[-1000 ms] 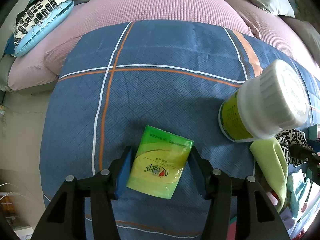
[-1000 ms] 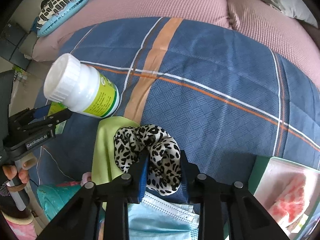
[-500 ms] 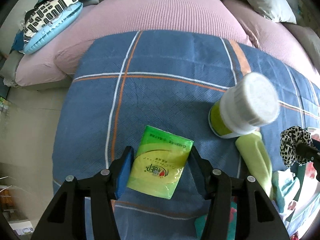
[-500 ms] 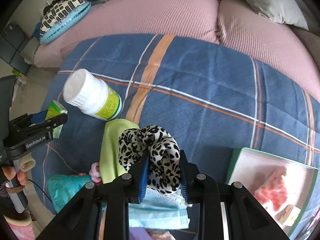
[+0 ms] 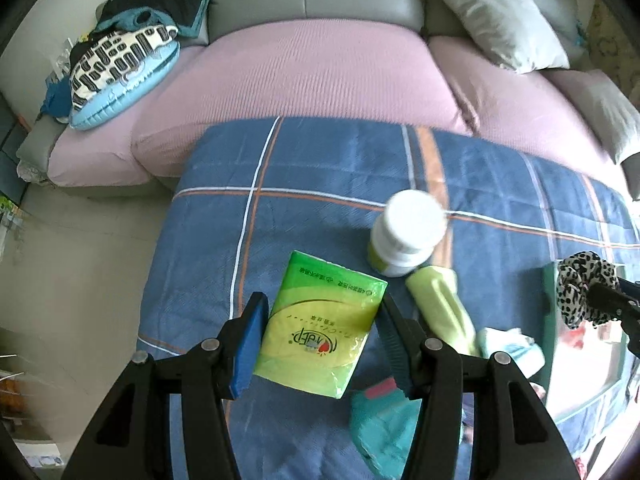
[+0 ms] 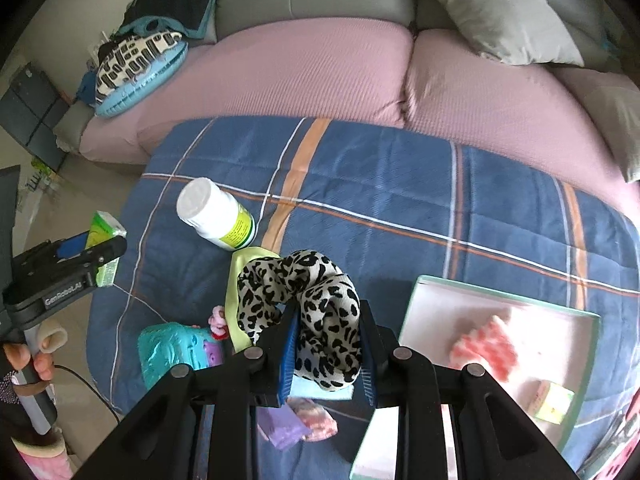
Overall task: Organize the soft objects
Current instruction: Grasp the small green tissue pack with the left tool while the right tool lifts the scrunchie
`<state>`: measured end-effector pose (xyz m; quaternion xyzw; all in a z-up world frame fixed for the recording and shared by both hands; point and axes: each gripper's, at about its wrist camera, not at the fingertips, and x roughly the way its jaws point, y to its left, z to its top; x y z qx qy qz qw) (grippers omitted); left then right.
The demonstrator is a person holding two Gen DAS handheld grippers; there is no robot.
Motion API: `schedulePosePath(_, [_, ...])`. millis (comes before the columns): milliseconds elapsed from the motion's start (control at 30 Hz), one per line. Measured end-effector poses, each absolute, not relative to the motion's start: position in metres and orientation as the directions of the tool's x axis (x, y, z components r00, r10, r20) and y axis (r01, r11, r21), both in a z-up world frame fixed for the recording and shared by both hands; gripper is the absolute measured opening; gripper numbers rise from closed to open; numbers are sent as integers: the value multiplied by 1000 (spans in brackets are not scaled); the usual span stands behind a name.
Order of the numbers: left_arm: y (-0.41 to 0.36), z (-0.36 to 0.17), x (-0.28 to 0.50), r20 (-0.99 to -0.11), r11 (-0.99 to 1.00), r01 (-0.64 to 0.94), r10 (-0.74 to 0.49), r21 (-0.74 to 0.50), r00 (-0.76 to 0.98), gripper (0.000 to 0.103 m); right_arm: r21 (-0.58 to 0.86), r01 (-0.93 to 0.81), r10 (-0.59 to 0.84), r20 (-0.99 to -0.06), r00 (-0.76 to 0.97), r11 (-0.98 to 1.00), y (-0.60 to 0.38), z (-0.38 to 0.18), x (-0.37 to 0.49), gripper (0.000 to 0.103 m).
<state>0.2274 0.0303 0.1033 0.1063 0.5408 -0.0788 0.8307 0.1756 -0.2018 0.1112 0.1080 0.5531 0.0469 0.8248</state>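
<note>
Leopard-print fabric, a scrunchie (image 6: 316, 320) by the look of it, is pinched between the jaws of the right tool (image 6: 328, 354), which holds it clear above the blue plaid blanket (image 6: 400, 184) and just left of the pale green tray (image 6: 504, 300). My guess is that the tray is where the soft things are being gathered, so carrying the scrunchie high and close to its rim makes sense. Inside the tray lie a pink-and-white fluffy piece (image 6: 486, 346) and a small yellowish packet (image 6: 554, 402), blurred enough that I would not name them further.

Over on the other side, the left tool (image 5: 320, 344) is clamped on a green tissue pack (image 5: 324, 320), gripping it across its width with the pack's far end sticking out beyond the fingertips. It too hangs above the blanket, well apart from the tray.

Below and between the two tools sits the unsorted heap: a white bottle with a green label (image 6: 216, 214) lying on its side, a lime-green cloth (image 6: 236, 292) touching it, a teal pouch (image 6: 172, 350), and a light blue face mask (image 5: 516, 346). The bottle is hard, so I expect it stays put while the cloth and mask go.
</note>
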Motion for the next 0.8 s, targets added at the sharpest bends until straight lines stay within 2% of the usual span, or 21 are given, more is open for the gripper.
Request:
schedulePosePath(367, [-24,151,172,-887,944,328,-137,18,442,57,227,82,166,-874,456,970,-246,155,129,28])
schedulePosePath(800, [-117,147,118,-891,889,456,-231,-30,391,57,181,159,85,-873,480,971,-308,161,78,29])
